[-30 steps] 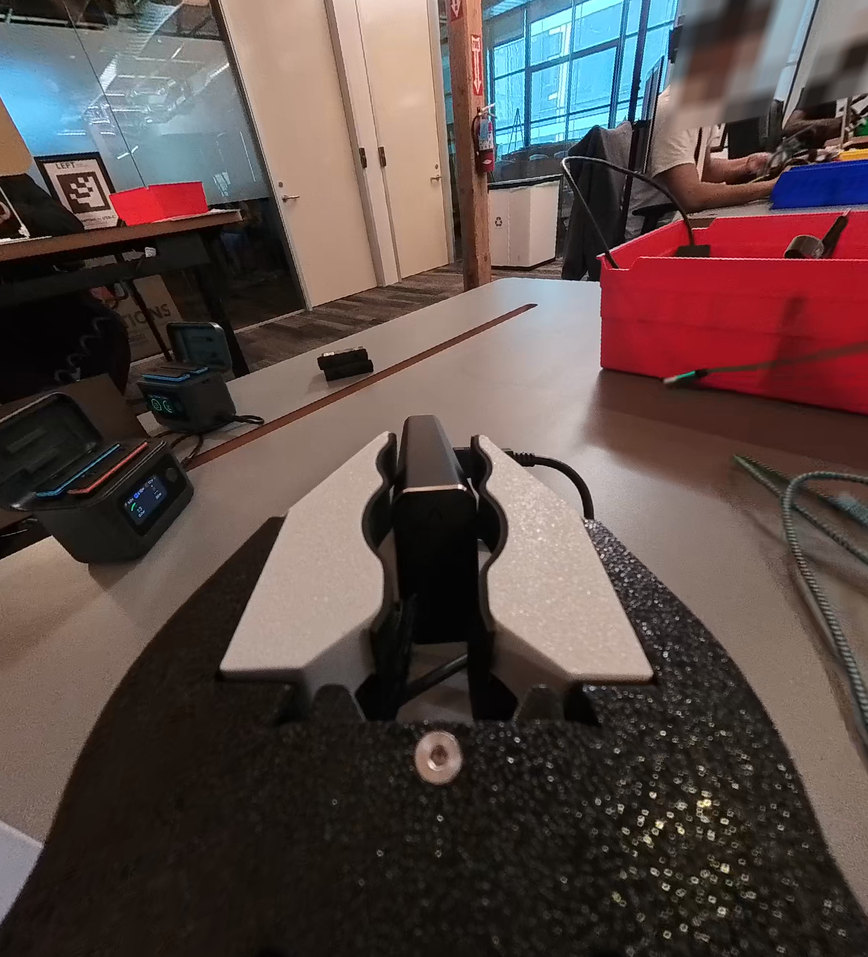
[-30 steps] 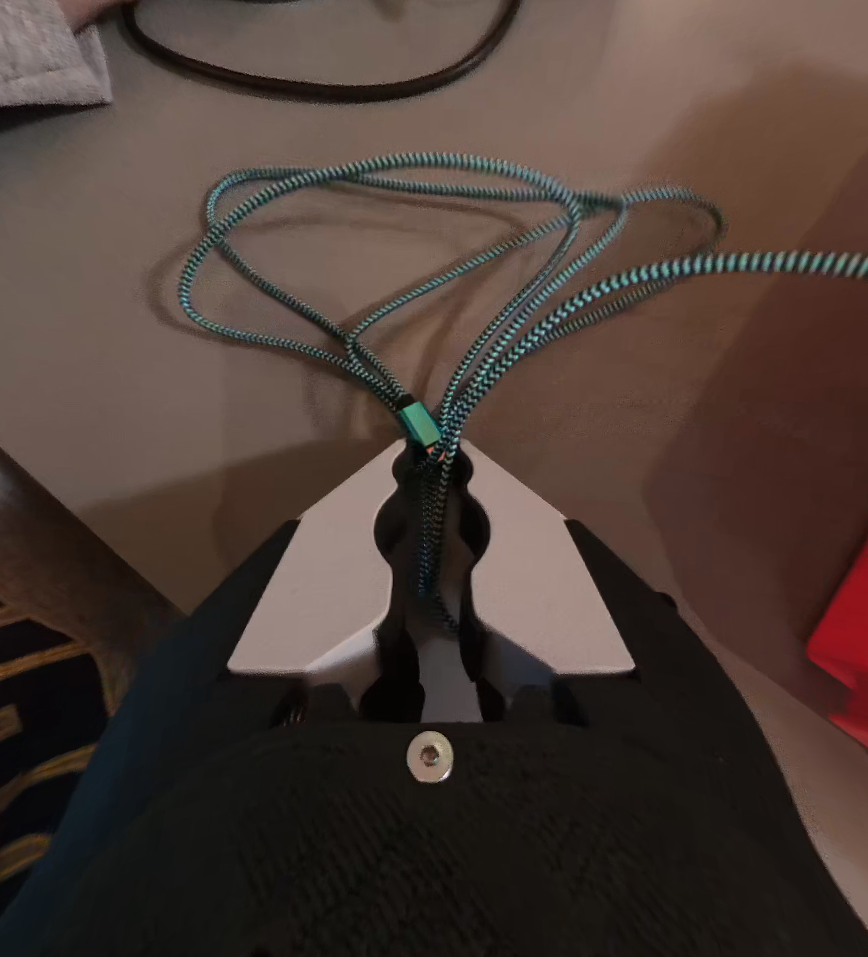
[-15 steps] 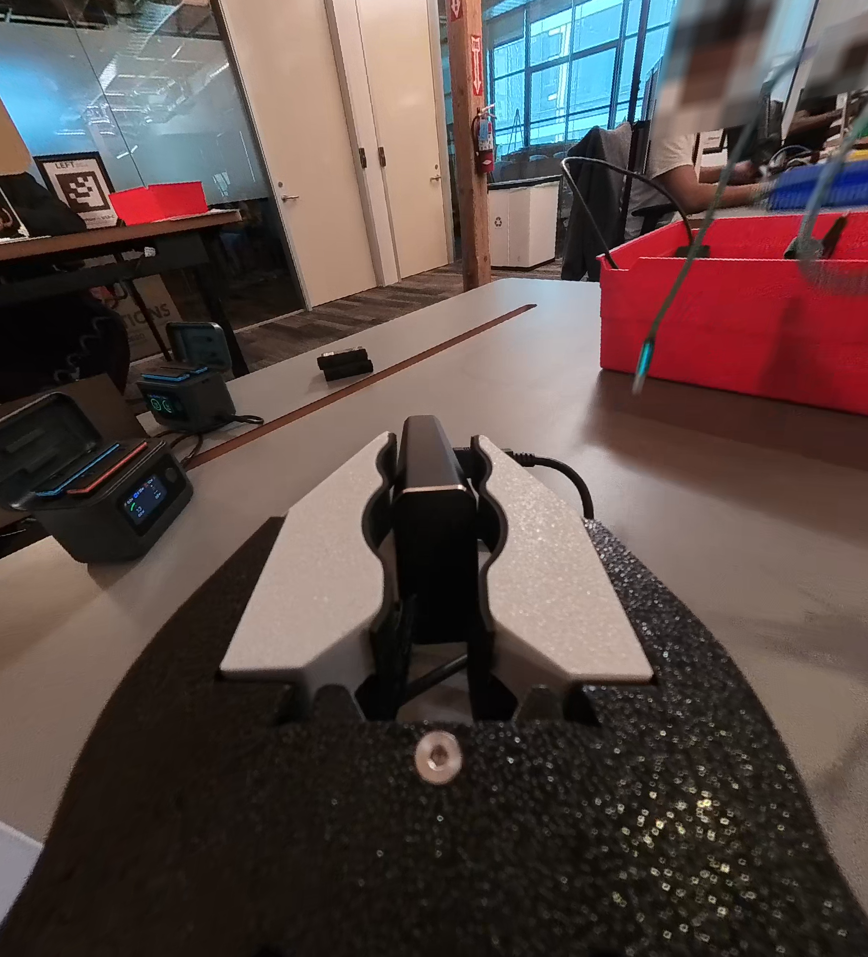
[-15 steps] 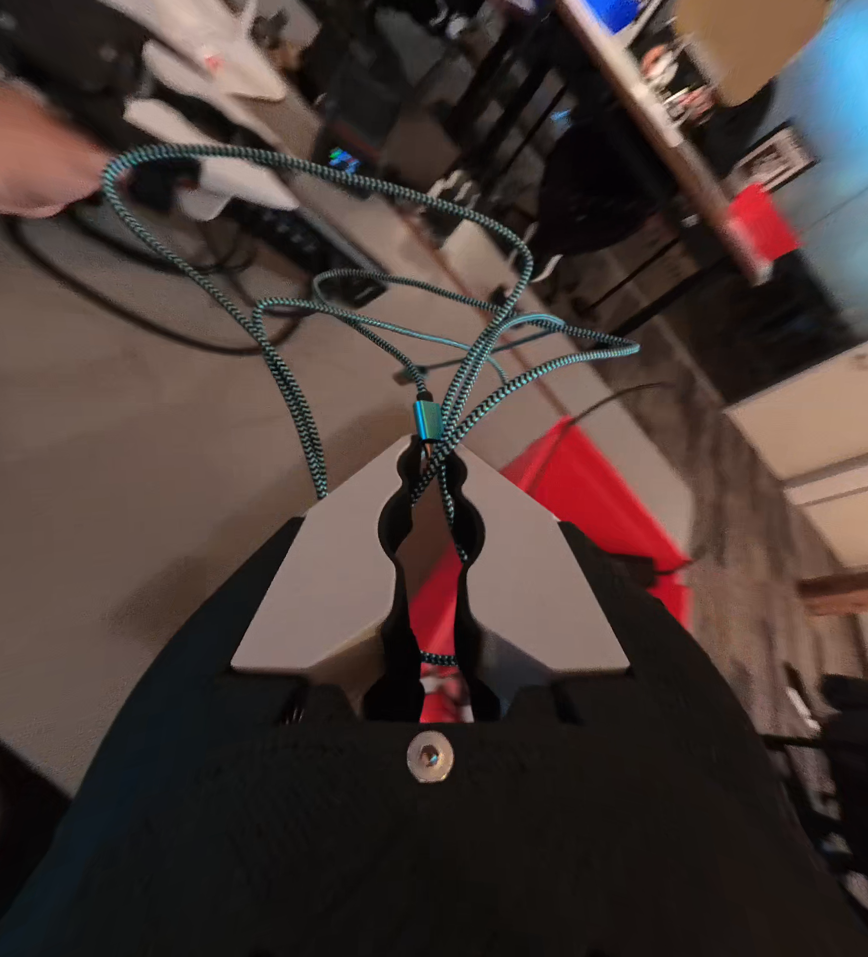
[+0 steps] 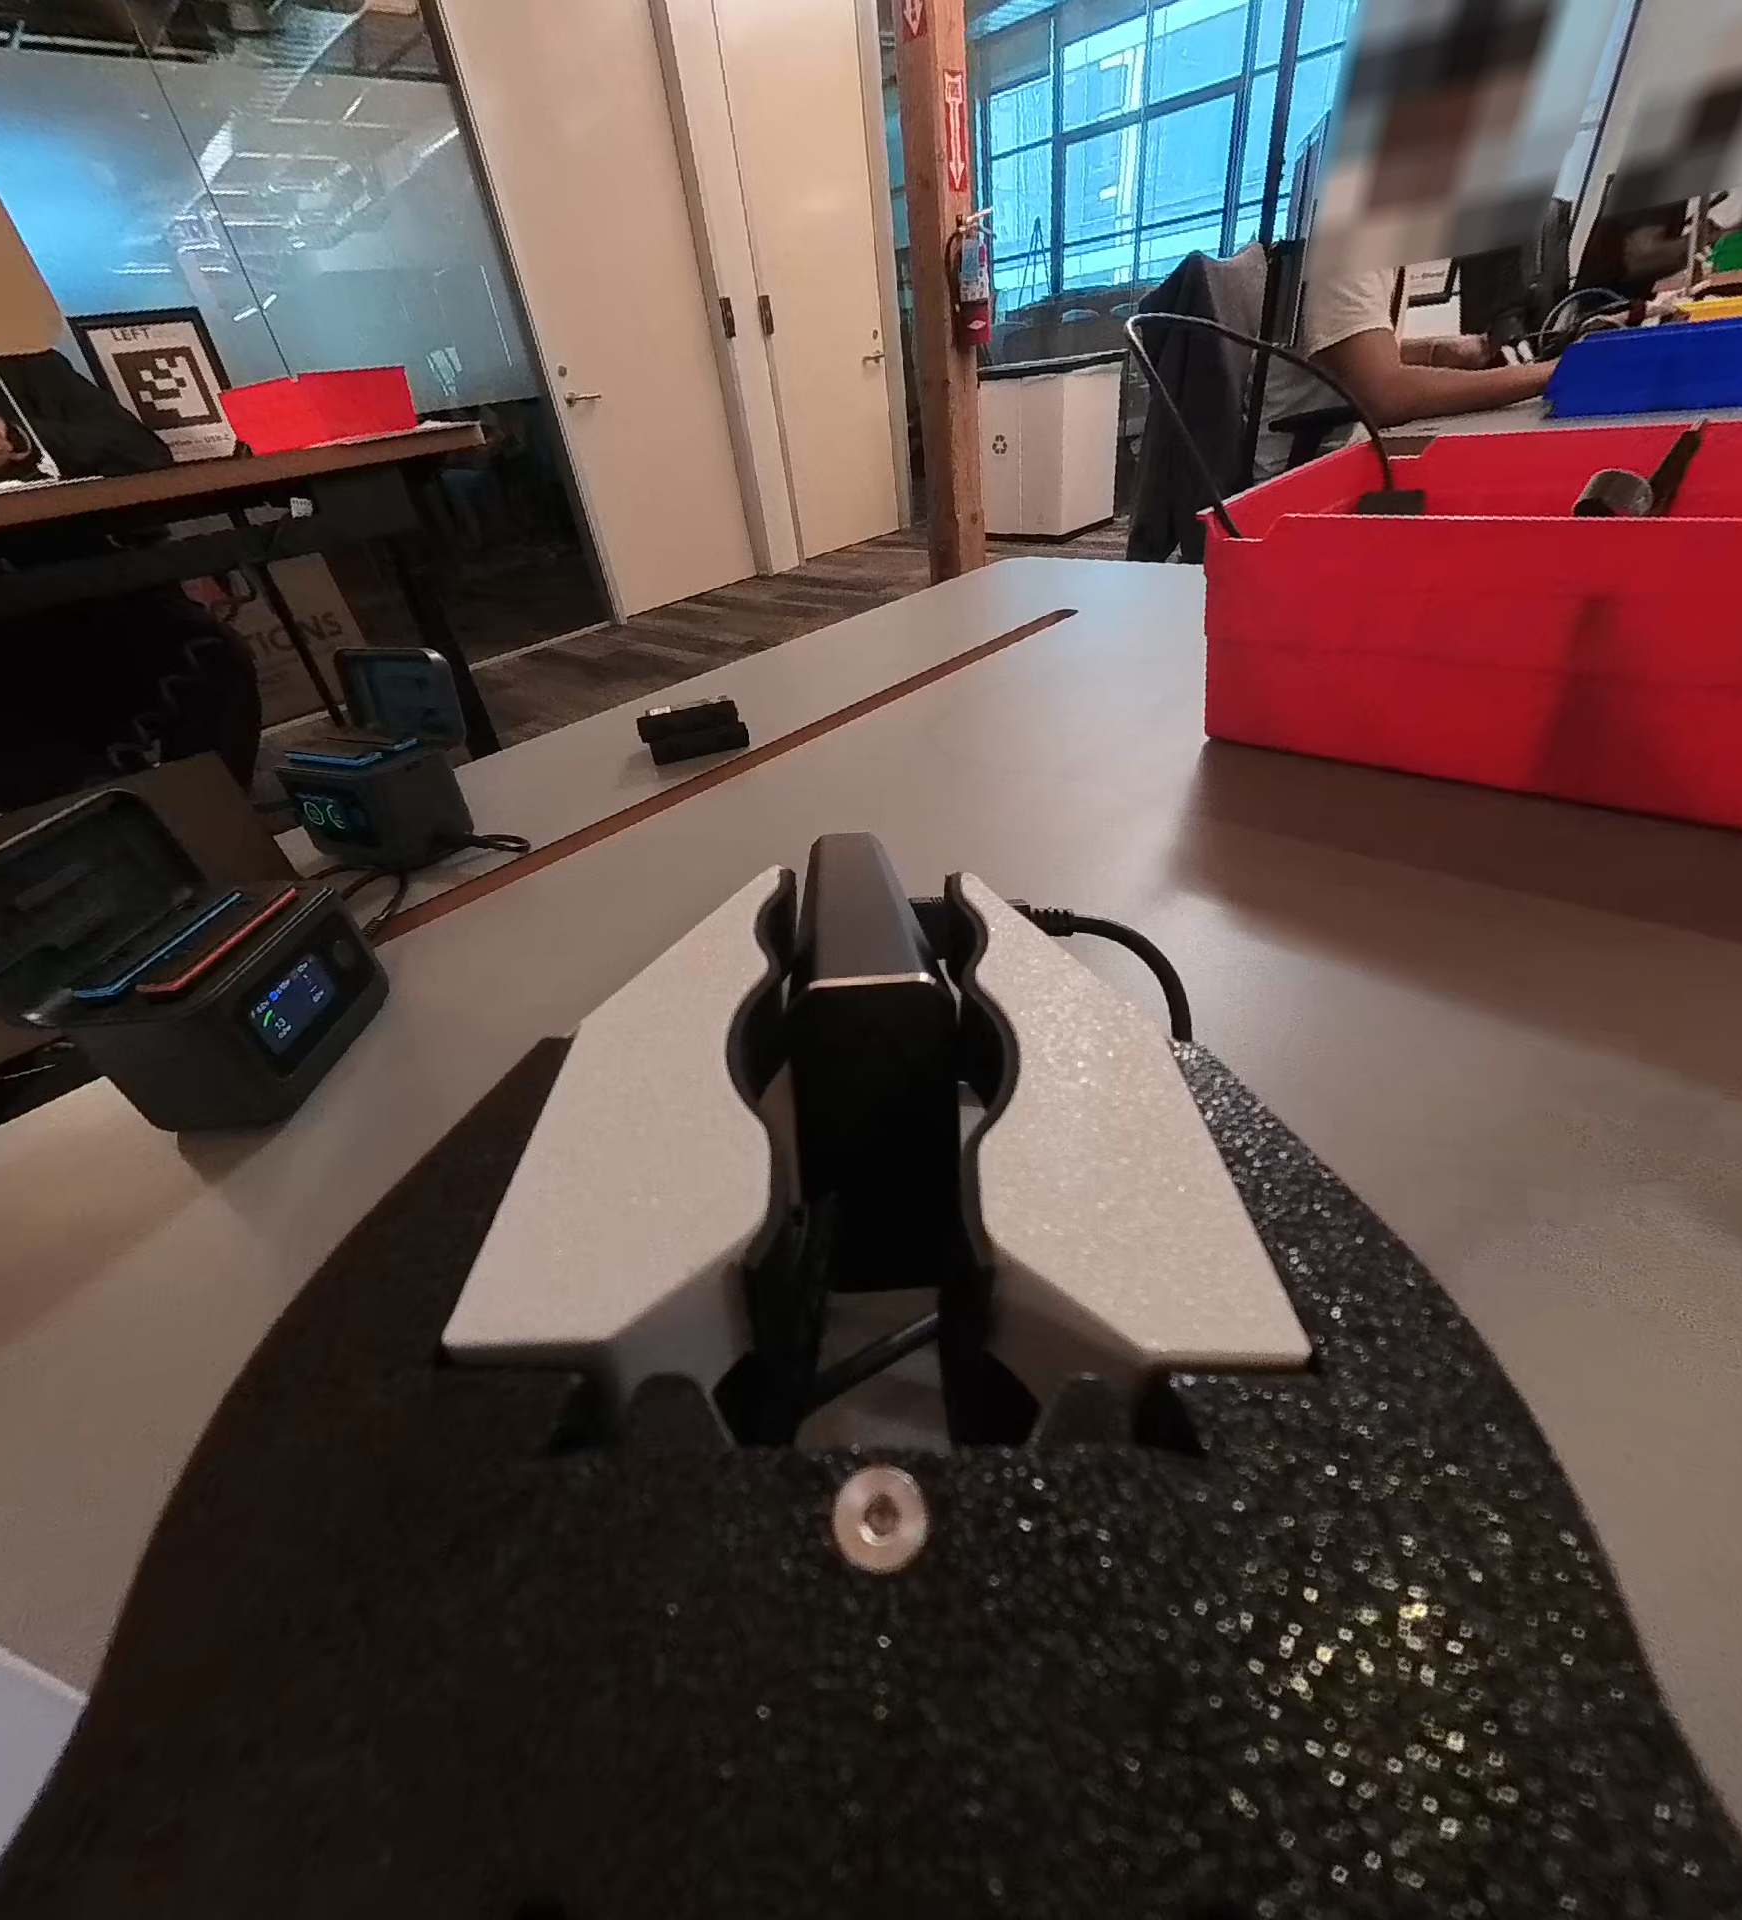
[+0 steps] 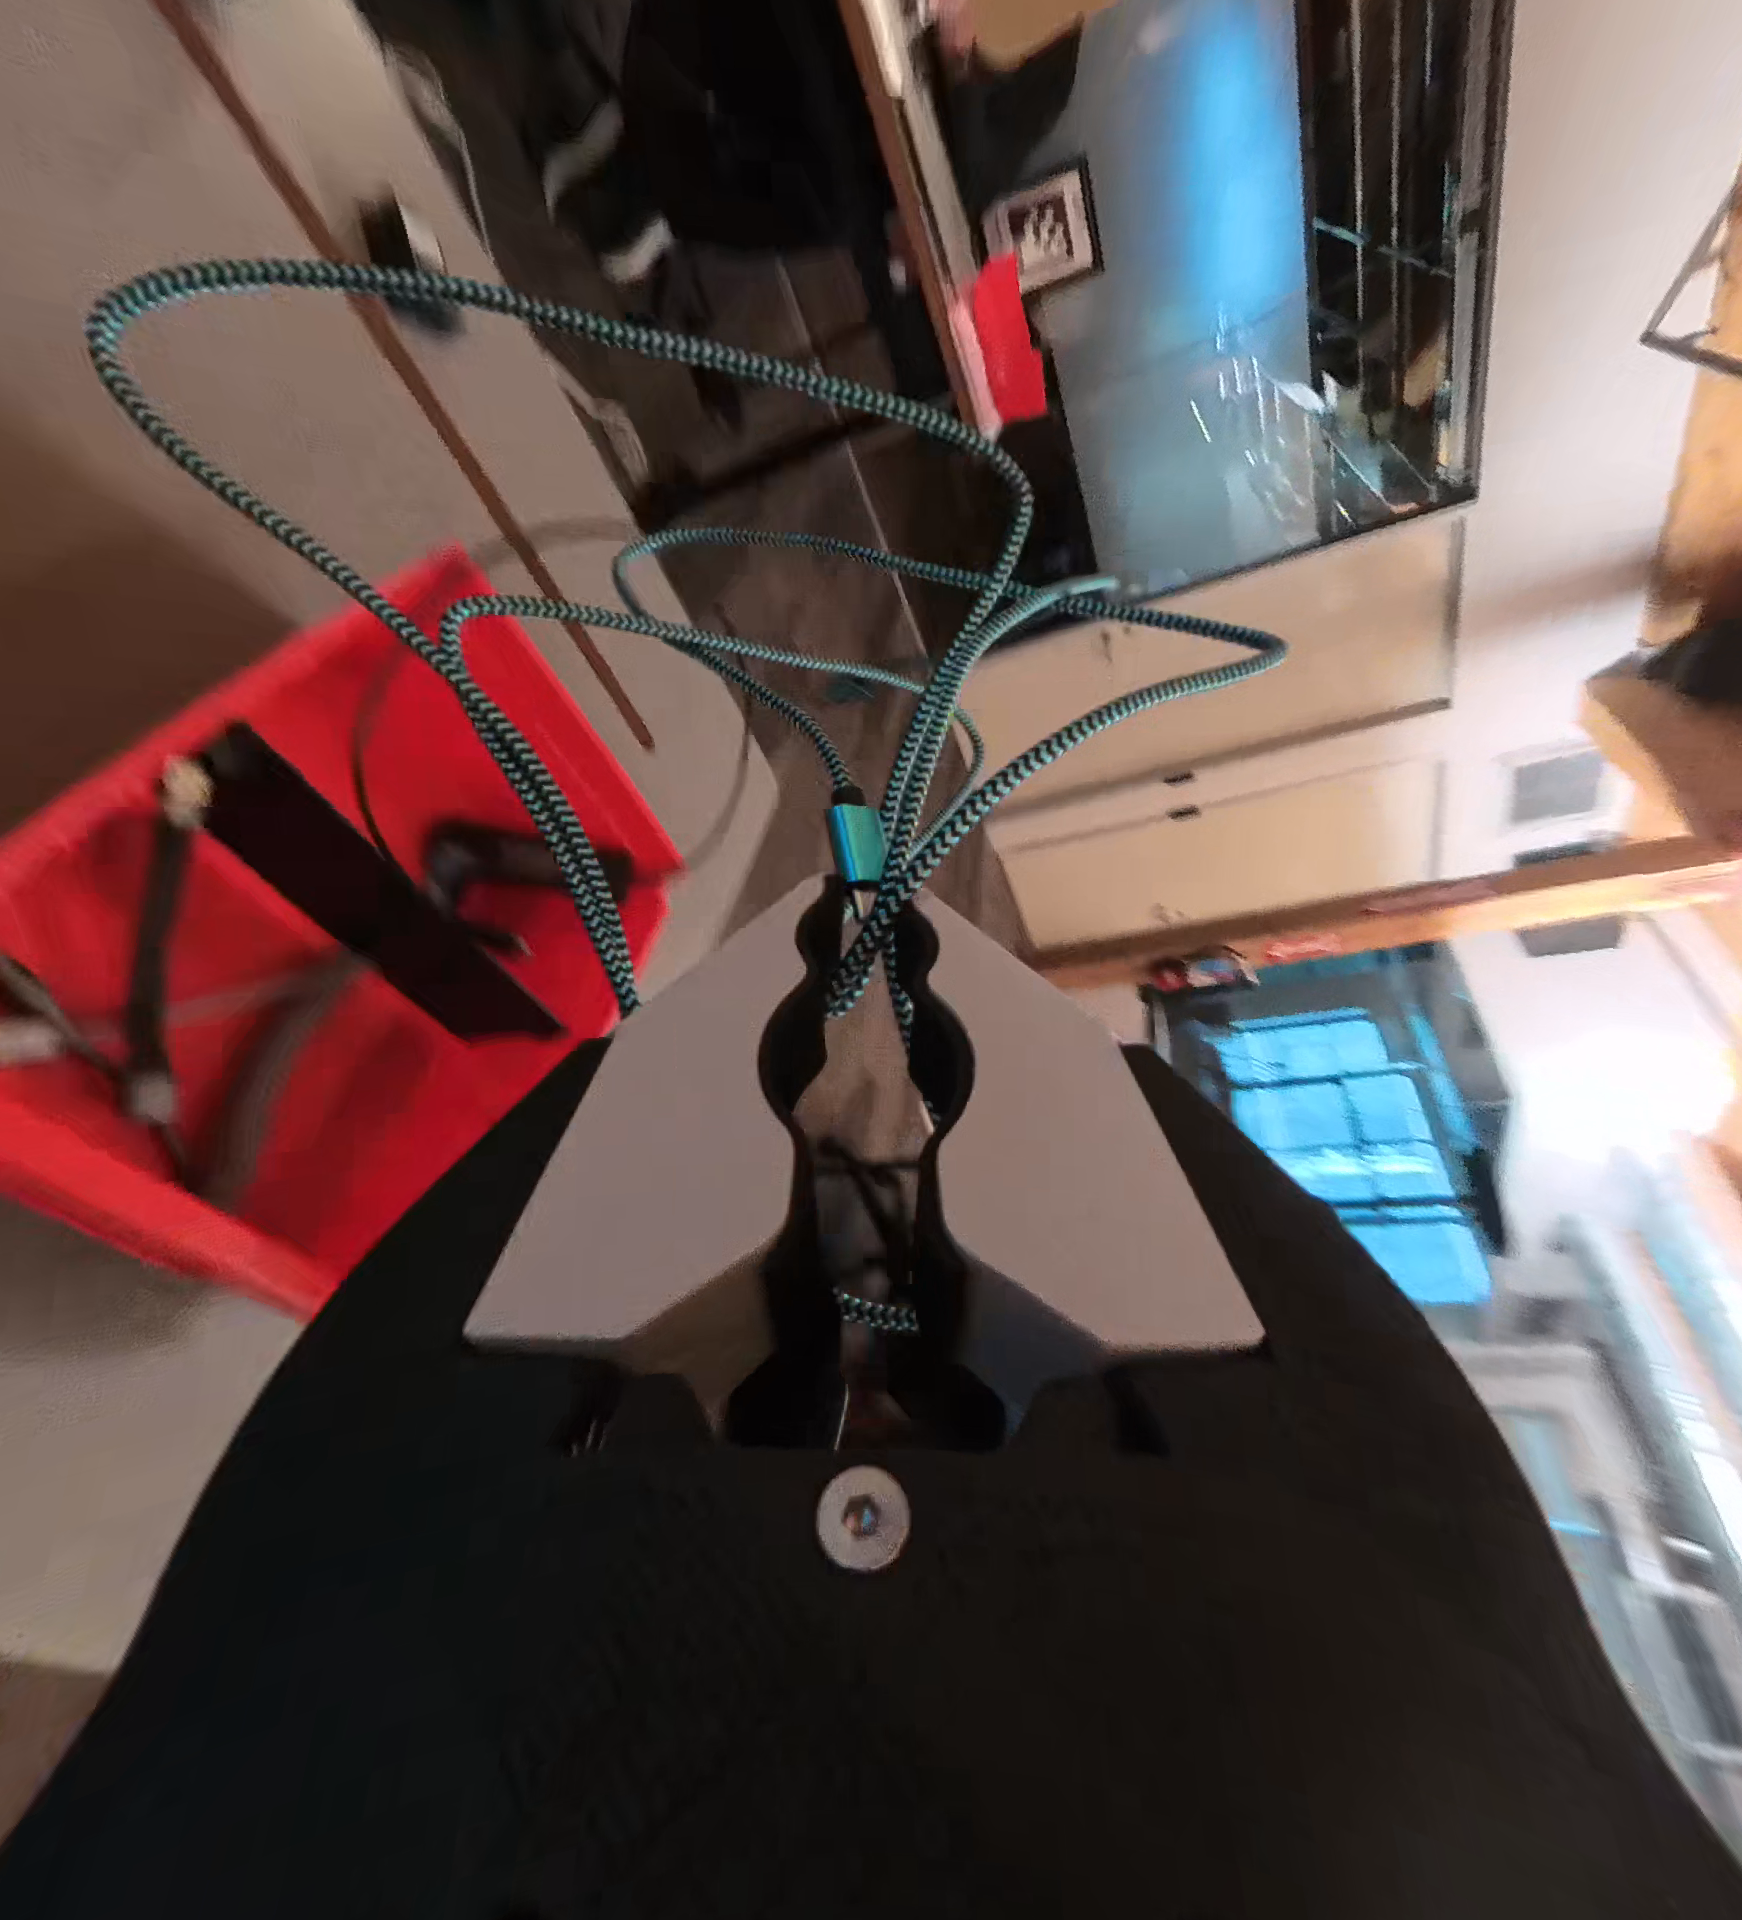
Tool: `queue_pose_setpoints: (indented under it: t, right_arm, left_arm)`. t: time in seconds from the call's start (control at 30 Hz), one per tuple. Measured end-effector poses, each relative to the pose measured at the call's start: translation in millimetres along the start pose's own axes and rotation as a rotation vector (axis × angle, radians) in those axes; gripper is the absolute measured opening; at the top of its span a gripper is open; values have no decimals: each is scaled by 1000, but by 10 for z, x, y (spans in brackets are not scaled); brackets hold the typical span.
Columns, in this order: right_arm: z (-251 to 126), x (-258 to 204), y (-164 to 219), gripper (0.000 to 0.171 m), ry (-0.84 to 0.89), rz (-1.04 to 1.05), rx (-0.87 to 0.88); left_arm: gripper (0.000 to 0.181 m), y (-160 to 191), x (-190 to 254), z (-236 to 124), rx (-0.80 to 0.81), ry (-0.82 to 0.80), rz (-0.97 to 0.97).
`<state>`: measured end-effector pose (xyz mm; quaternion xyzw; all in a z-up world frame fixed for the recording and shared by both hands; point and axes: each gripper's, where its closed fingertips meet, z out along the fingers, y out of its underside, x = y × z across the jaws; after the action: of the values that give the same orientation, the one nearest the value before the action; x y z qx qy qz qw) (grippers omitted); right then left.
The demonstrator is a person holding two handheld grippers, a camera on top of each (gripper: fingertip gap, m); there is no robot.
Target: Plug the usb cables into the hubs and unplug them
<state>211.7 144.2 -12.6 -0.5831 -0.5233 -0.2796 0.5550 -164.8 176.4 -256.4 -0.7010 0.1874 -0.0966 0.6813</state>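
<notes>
My left gripper (image 5: 867, 883) clamped the black hub (image 5: 865, 1039) low over the grey table (image 5: 1469, 1039). My right gripper (image 6: 872, 894) pinched the braided teal cable (image 6: 555, 312), loops hanging in air, red bin (image 6: 171, 1226) below-left, view tilted.

Left gripper (image 5: 862, 904) jaws clamped, level; right gripper (image 6: 862, 894) seemingly closed, rolled sideways

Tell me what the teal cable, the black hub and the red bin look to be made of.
Teal cable: braided fabric sleeve, going by its teal-and-black herringbone weave; matte.
Black hub: probably plastic or anodised metal; smooth, with a glossy edge highlight. Cannot tell which.
Red bin: likely moulded plastic; uniform red, matte, with a stepped wall.
</notes>
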Motion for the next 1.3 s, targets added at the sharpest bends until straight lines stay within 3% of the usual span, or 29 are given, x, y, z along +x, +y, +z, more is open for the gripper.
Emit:
queue_pose_setpoints:
  t: [0.23,0.5,0.63,0.77,1.0,1.3]
  right_arm:
    - [-160,-159,662,8,-23,-323,-140]
    - [-120,-370,1083,7,-80,-338,-236]
    - [-3,-418,1099,7,-100,-358,-207]
    - [232,-540,1039,7,-91,-511,-174]
    - [622,-803,708,8,243,-988,-56]
    - [756,-1286,837,8,112,-896,8]
  left_arm:
    - [26,0,-4,0,1,0,-3]
    - [26,1,-2,-1,1,0,0]
    - [26,0,0,-1,0,0,2]
    - [26,0,-2,0,0,0,-1]
    - [25,0,0,-1,0,0,1]
    - [26,-2,-1,0,1,0,-1]
